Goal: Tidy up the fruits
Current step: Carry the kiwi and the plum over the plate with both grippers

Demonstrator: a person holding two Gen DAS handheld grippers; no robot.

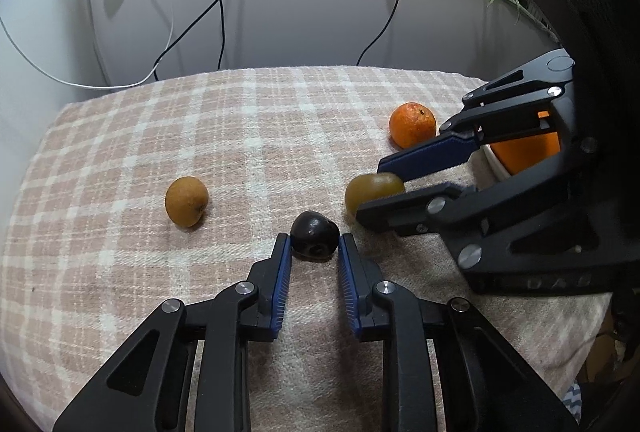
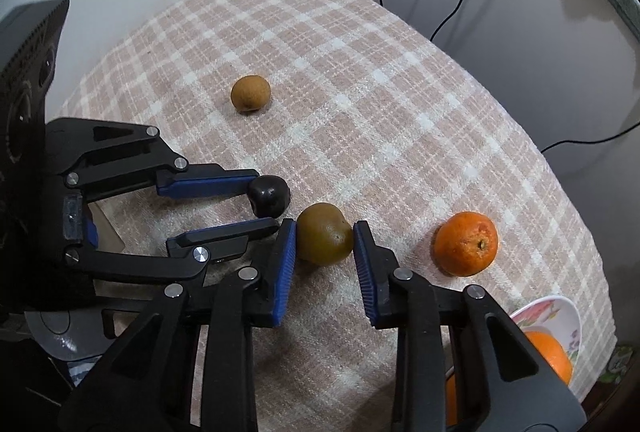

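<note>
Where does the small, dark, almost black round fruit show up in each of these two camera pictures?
Left wrist view: the dark round fruit sits low centre, between the left gripper tips.
Right wrist view: the same fruit sits left of centre, at the tips of the gripper reaching in from the left.
Shared landmark: the olive-brown round fruit beside it.
</note>
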